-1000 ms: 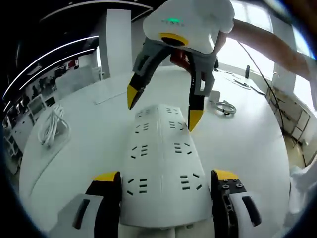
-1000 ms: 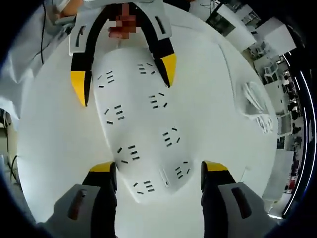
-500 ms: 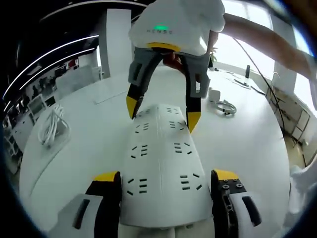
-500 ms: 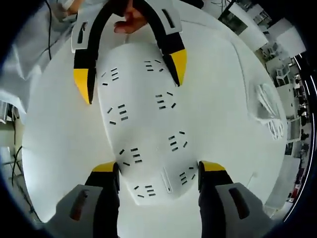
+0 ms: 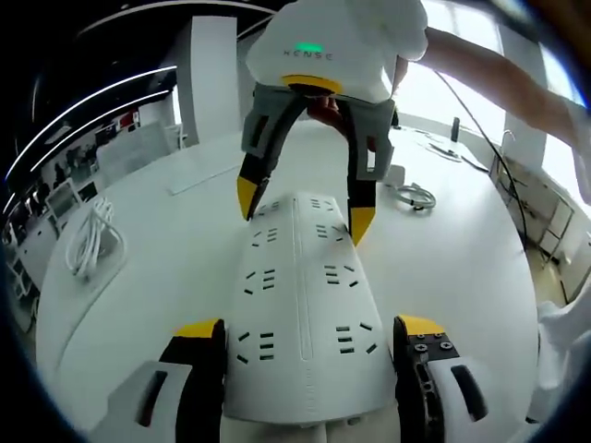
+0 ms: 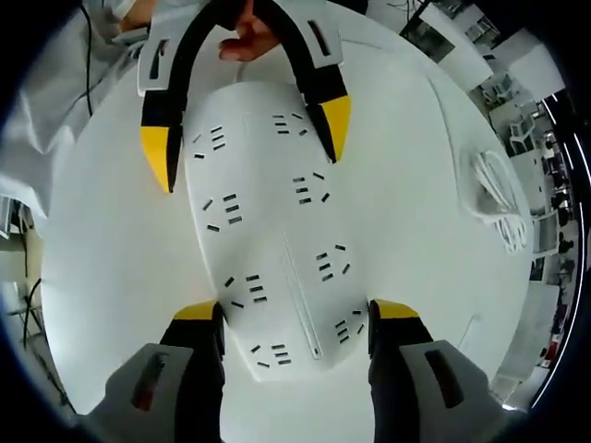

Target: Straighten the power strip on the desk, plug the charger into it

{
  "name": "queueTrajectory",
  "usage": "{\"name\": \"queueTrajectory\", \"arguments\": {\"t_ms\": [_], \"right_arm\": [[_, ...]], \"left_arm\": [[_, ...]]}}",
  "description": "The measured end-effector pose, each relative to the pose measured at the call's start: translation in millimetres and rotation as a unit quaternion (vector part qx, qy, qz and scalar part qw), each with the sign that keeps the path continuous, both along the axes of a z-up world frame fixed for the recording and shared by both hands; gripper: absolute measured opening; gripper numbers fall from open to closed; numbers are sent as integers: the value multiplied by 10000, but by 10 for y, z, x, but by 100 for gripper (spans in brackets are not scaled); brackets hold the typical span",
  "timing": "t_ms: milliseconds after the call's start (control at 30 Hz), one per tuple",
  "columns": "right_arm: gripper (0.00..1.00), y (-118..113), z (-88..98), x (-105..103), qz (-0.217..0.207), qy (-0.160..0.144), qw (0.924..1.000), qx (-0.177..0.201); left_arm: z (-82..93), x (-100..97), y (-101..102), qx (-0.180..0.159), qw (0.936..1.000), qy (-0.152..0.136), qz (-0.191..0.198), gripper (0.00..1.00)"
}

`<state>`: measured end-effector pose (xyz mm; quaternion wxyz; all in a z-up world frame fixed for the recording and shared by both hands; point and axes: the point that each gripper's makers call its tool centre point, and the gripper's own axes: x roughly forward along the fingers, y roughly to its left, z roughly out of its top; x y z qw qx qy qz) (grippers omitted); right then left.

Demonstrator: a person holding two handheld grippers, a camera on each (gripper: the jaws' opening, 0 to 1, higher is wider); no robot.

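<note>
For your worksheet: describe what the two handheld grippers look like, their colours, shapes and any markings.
Each gripper has two dark curved jaws tipped in yellow, mounted in grey-white housings. Seen in the left gripper view, the right gripper carries a white body with a green light and faint grey lettering. The left gripper looks alike: black jaws, yellow tips.

We've got our left gripper (image 5: 306,325) low and level, its 2 yellow-tipped jaws spread wide apart. Our right gripper (image 6: 291,311) faces it head-on from the opposite side, jaws spread just as wide, tips angled down. Behind the right gripper, a bare forearm (image 5: 499,78) reaches in from the far side.
</note>
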<state>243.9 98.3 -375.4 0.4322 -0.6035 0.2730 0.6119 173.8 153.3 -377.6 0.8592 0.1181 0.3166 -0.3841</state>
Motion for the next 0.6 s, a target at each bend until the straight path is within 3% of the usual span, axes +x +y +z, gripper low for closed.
{"name": "queueTrajectory", "arguments": {"t_ms": [600], "right_arm": [[62, -78, 0, -60, -412, -17, 9991, 57]], "left_arm": [[-13, -12, -27, 77, 9990, 107, -433, 76]]}}
